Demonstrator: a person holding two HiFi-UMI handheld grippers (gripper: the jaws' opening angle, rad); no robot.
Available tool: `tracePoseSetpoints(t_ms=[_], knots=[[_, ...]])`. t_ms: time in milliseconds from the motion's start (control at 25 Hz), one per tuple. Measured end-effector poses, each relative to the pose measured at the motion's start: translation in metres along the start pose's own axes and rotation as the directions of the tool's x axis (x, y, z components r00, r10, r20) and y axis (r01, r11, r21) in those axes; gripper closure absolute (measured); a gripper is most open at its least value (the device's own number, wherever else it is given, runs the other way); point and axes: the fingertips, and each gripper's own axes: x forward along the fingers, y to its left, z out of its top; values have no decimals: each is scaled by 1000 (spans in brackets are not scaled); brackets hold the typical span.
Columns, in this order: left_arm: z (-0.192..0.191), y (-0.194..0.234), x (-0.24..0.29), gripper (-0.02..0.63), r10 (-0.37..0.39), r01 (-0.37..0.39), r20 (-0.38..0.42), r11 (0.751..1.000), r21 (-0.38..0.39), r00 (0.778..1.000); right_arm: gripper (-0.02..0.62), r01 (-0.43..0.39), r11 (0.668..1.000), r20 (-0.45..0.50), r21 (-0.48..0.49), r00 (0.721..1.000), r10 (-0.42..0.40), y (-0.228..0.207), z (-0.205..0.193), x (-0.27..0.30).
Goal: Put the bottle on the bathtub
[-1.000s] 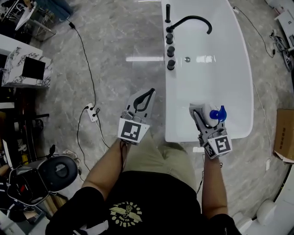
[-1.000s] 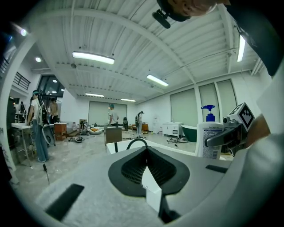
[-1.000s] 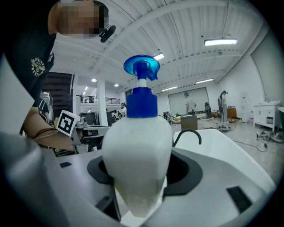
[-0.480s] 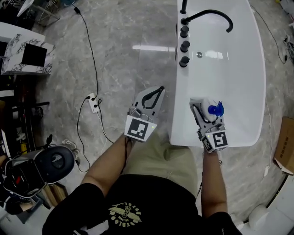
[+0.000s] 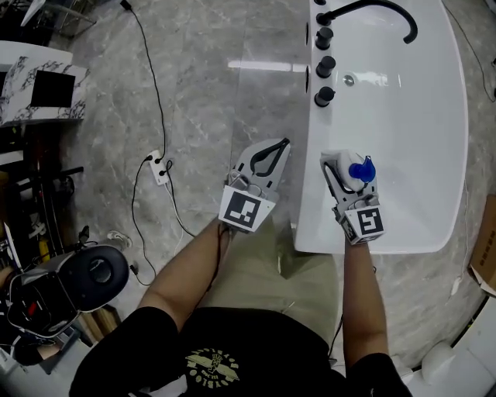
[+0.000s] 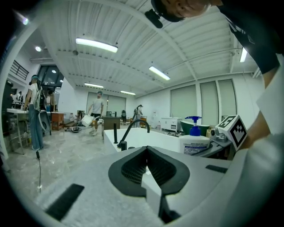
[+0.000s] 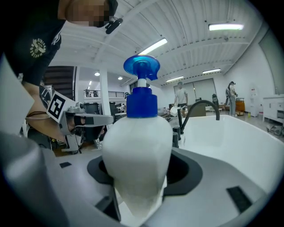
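A white pump bottle (image 5: pixel 353 177) with a blue pump head (image 7: pixel 141 84) stands upright between my right gripper's (image 5: pixel 341 174) jaws, which are shut on its body (image 7: pixel 136 159). In the head view it hangs over the near end of the white bathtub (image 5: pixel 411 155), just inside the left rim. My left gripper (image 5: pixel 273 155) is shut and empty, held over the grey floor just left of the tub. From the left gripper view the bottle (image 6: pixel 194 142) shows to the right, with the black faucet (image 6: pixel 133 128) beyond.
A black curved faucet (image 5: pixel 376 12) and three black knobs (image 5: pixel 325 66) sit on the tub's left rim at the far end. A black cable and white power strip (image 5: pixel 159 174) lie on the floor to the left. A robot base (image 5: pixel 74 283) stands lower left. People stand far off.
The person has stepped forward: the tub has drawn closer and slid right in the head view. The right gripper with the bottle is now over the tub's near end; the left stays shut.
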Motion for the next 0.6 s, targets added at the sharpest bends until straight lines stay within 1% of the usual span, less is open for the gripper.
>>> tracePoseSetpoints(t_ms=[200, 440, 520, 600], knots=[[-27, 2, 9, 597, -12, 12, -45, 1000, -2, 999, 330, 2, 999, -43, -34, 999, -3, -8, -32, 30], [-50, 7, 5, 597, -41, 41, -67, 999, 10, 997, 331, -17, 998, -47, -52, 999, 15, -3, -46, 64], [-55, 10, 6, 597, -37, 37, -72, 999, 0, 997, 330, -19, 998, -48, -59, 999, 16, -2, -53, 68], [-55, 15, 6, 597, -28, 28, -75, 1000, -4, 997, 331, -20, 996, -42, -84, 999, 16, -1, -55, 71]])
